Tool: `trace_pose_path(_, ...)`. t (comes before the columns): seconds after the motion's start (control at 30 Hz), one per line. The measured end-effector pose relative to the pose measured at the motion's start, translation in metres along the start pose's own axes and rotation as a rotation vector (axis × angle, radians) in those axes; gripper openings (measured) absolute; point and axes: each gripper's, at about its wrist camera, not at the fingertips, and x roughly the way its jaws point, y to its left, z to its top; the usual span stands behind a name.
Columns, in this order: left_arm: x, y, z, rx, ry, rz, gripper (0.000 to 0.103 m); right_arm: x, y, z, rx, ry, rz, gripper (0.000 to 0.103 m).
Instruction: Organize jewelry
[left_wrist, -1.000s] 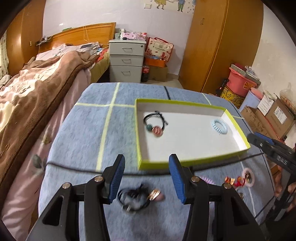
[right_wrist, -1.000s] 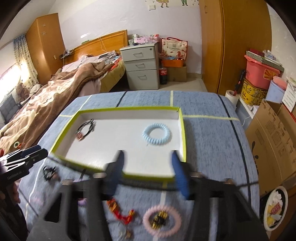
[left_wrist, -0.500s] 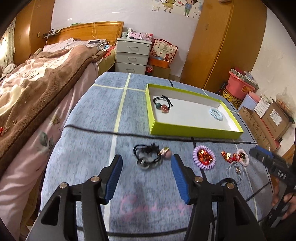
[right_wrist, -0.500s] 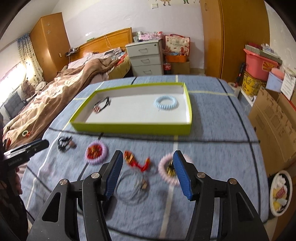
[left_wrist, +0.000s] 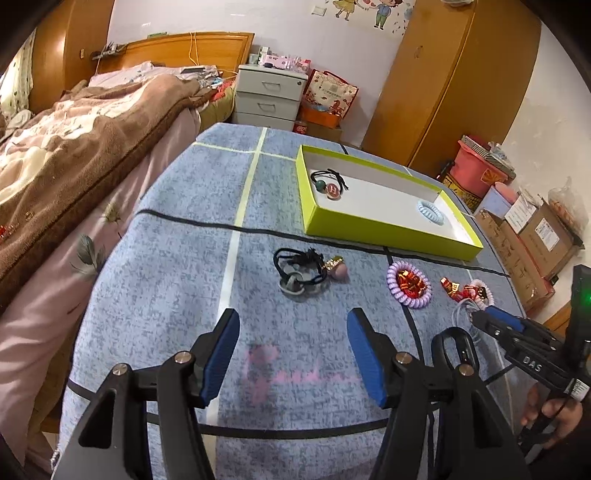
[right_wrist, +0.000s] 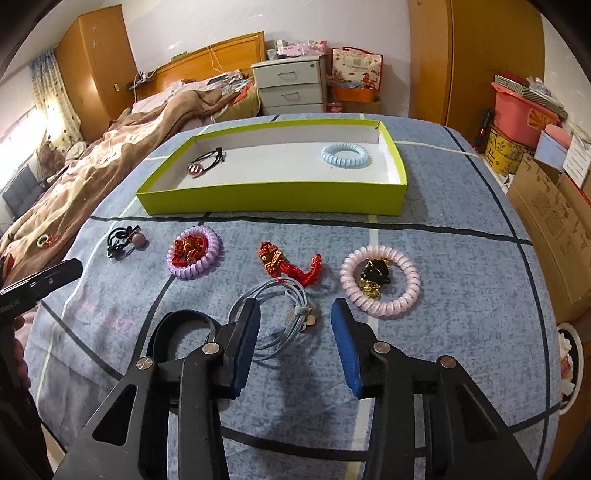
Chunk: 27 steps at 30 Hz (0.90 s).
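A green-walled tray (right_wrist: 273, 194) (left_wrist: 380, 226) holds a black hair tie with beads (right_wrist: 207, 162) (left_wrist: 328, 182) and a light blue coil tie (right_wrist: 344, 155) (left_wrist: 430, 213). On the blue cloth lie a black tie with a pink bead (left_wrist: 306, 271) (right_wrist: 123, 238), a purple coil with a red charm (right_wrist: 195, 252) (left_wrist: 409, 282), a red knot charm (right_wrist: 290, 264), a pink coil with a gold charm (right_wrist: 380, 281) and a light blue cord (right_wrist: 277, 321). My left gripper (left_wrist: 293, 325) is open, short of the black tie. My right gripper (right_wrist: 293, 314) is open over the cord.
A black band (right_wrist: 177, 336) lies on the cloth left of my right gripper. A bed with a brown blanket (left_wrist: 74, 147) runs along the left. Drawers (right_wrist: 290, 86), a wardrobe (left_wrist: 450, 85) and cardboard boxes (right_wrist: 546, 225) stand behind and to the right.
Both grippers have pulled back from above the tray toward the near edge of the cloth. The loose items now lie in front of them. Both stay open.
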Motion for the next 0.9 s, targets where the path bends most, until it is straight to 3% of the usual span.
trace_pose_path(0.1, 0.001, -0.001, -0.002, 0.007, 0.011, 0.002, 0.063, 0.005, 0.000, -0.001, -0.001, 0.022, 0.004, 0.039)
trace_pose_path(0.33, 0.005, 0.004, -0.004, -0.008, 0.031, -0.025, 0.063, 0.010, 0.003, -0.002, -0.011, 0.032, -0.025, 0.018)
trace_pose_path(0.77, 0.021, 0.002, 0.004, 0.017, 0.057, 0.001, 0.063, -0.013, -0.018, 0.001, 0.071, -0.060, -0.021, 0.018)
trace_pose_path(0.9, 0.026, -0.002, 0.010, 0.024, 0.056, -0.035, 0.063, -0.021, -0.024, 0.004, 0.092, -0.086, -0.016, 0.018)
